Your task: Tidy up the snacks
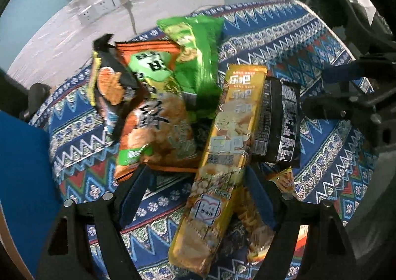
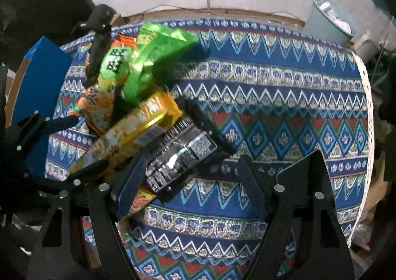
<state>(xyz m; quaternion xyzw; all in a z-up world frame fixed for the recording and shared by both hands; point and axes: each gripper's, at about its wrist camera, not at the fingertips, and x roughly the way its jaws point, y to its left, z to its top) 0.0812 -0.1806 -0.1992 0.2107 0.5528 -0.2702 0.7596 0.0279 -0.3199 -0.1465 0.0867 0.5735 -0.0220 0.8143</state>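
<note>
Left wrist view is showing the left hand-held gripper [image 1: 198, 195] hanging released astride the long yellow foil snack packet [image 1: 222, 156], likely to lift it from the jumbled pile on the patterned blue tabletop [image 1: 309, 39], while the right hand-held gripper [image 2: 190, 188], also released, is hovering beside the black crinkled packet [image 2: 178, 156].

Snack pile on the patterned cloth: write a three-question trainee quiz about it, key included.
1. True or false: the green bag lies at the far end of the pile from the left gripper.
2. What lies between the left gripper's fingers? A) yellow pack B) blue box C) bin
3. What colour is the pack by the right gripper?

Key: 1 true. 2 A, the yellow pack. 3 black.
</note>
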